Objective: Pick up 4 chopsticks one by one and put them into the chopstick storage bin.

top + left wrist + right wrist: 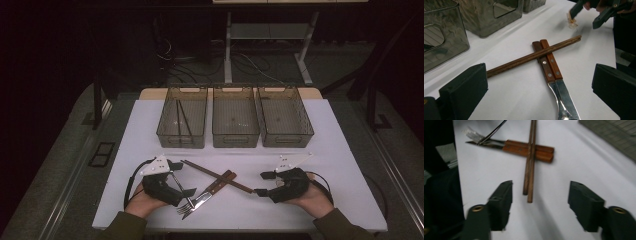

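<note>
The fork tines (184, 209) sit half hidden under my left claw (182, 186), whose jaws stand apart and empty; my right claw (539, 203) gapes over the near ends of the chopsticks (530, 162), not pressing them; they are two dark brown sticks lying crossed over the wooden-handled knife and fork (549, 62) near the tabletop's front edge; the left bin (182, 117) at the back edge holds two sticks.
</note>
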`<state>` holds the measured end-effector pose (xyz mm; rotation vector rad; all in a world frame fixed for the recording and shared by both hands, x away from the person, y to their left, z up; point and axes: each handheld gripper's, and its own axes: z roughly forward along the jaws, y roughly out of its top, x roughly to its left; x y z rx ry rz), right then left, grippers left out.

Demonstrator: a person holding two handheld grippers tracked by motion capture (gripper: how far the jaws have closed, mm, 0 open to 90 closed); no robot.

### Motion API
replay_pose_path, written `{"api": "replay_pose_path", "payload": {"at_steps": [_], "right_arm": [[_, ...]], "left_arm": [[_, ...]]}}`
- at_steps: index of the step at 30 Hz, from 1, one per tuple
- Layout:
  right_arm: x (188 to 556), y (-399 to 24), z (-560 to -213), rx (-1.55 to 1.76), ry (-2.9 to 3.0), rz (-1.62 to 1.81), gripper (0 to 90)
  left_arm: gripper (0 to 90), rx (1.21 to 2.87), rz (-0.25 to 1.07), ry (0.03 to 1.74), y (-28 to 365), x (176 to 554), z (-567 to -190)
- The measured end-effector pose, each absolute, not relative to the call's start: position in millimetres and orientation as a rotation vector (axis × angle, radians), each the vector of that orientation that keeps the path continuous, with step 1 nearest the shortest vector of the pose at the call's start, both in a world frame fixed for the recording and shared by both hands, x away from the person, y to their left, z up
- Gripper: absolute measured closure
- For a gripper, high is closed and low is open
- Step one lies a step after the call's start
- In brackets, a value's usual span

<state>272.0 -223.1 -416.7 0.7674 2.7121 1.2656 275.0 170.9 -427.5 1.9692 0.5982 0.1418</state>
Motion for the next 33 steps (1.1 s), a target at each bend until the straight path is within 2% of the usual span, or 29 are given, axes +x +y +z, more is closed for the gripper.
{"api": "replay_pose_path", "payload": {"at_steps": [12,26,33], "right_arm": [[277.2,-207.0,-421.0,0.765,2.722,1.276,64.4],[284.8,-187.9,-426.1,0.746,2.738,1.242,75.8],[285.9,-186.0,-428.0,0.74,2.749,1.231,76.6]], "left_arm": [[0.0,1.971,0.146,0.598,170.7,274.8,-427.3],[0.0,1.971,0.146,0.597,170.8,275.0,-427.3],[0.0,1.971,0.145,0.596,170.7,275.0,-427.3]]}}
